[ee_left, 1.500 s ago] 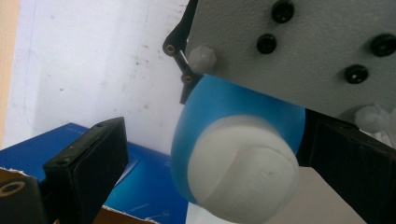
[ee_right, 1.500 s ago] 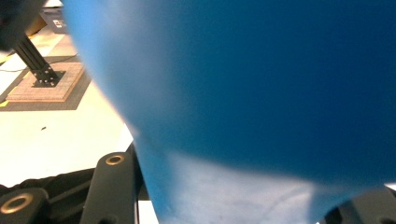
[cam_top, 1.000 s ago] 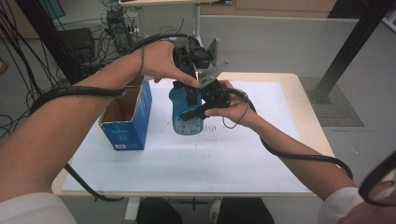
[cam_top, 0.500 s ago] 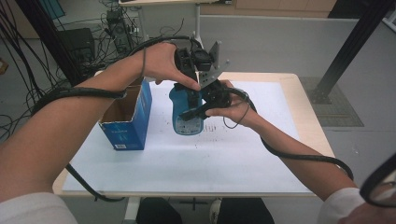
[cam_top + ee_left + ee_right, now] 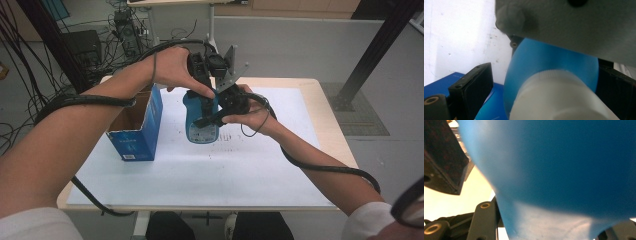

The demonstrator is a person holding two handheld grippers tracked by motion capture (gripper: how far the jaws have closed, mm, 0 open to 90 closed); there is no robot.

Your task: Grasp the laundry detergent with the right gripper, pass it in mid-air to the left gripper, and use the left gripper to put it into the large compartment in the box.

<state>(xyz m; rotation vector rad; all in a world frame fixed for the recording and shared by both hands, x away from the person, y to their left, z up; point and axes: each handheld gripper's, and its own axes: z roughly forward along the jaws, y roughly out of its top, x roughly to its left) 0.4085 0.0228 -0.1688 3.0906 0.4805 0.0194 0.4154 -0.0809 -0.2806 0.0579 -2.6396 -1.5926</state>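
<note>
1. Your right gripper (image 5: 212,117) is clamped on the body of the blue bottle (image 5: 201,120), its jaws as tight as they go. In the right gripper view the blue wall (image 5: 564,165) swells close up between them.

2. Your left gripper (image 5: 207,82) comes down over the top of the bottle. In the left gripper view its jaws stand on either side of the white cap (image 5: 559,100). You cannot tell from these pictures whether the pads press on the cap or just bracket it.

3. The bottle stands upright over the white sheet (image 5: 200,170) in the middle of the tabletop (image 5: 327,125), just beside the open blue box (image 5: 137,125). Whether its base rests on the sheet or hangs just above it is hard to say.

4. Expect the bottle to be smooth plastic, a little slippery, with walls that may give under a hard squeeze. Its weight depends on how full it is, which does not show. Keep your right gripper on the broad middle of the body, where the jaws have the most wall to bite.

5. The cap looks stiff and faintly ribbed, so it is the better place for a turning grip. Take it squarely across its sides with your left gripper, not at the rounded shoulder (image 5: 544,62) below, where the pads would likely slide off.
</note>
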